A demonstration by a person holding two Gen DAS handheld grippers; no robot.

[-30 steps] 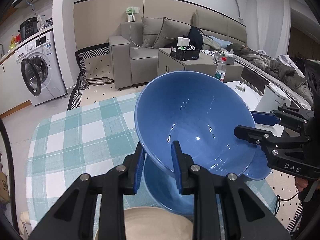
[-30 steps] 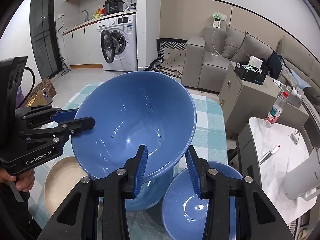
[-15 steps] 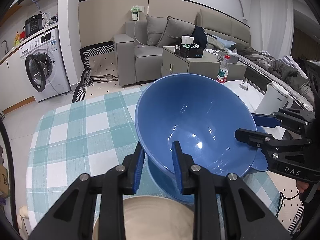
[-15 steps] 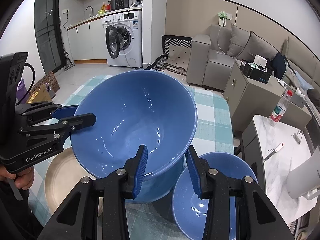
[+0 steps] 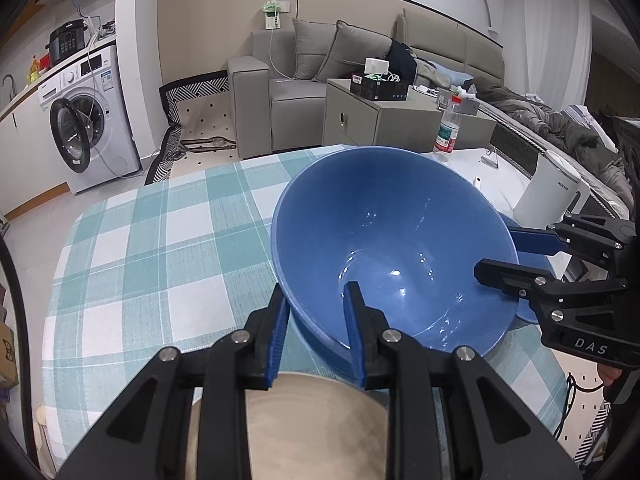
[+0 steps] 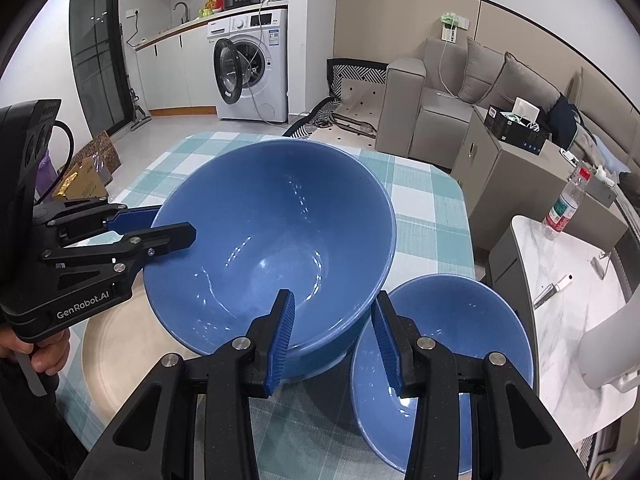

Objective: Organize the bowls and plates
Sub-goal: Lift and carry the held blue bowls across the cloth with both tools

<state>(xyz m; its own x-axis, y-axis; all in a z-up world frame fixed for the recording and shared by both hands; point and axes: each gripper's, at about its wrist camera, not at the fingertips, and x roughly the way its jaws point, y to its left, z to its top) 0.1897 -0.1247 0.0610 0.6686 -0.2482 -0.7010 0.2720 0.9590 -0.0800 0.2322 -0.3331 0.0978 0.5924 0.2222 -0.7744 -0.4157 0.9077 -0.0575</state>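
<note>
Both grippers hold a large blue bowl (image 5: 392, 248) (image 6: 272, 240) by opposite sides of its rim. My left gripper (image 5: 316, 300) (image 6: 172, 226) is shut on the near-left rim, one finger inside and one outside. My right gripper (image 6: 332, 308) (image 5: 494, 254) is shut on the right rim in the same way. The bowl sits tilted inside a second blue bowl (image 6: 316, 364) beneath it; only that bowl's outer wall shows. A smaller blue bowl (image 6: 440, 344) (image 5: 528, 314) stands just to the right. A beige plate (image 6: 120, 352) (image 5: 320, 420) lies by the near-left edge.
The table has a teal and white checked cloth (image 5: 160, 240) (image 6: 424, 216). A white side table on the right carries a white kettle (image 5: 552, 196) (image 6: 612, 352) and a water bottle (image 5: 448, 132) (image 6: 564, 208). A sofa, a cabinet and a washing machine stand beyond.
Both grippers have come down with the large blue bowl, which hung above the lower blue bowl and now rests inside it. Neither grip has altered.
</note>
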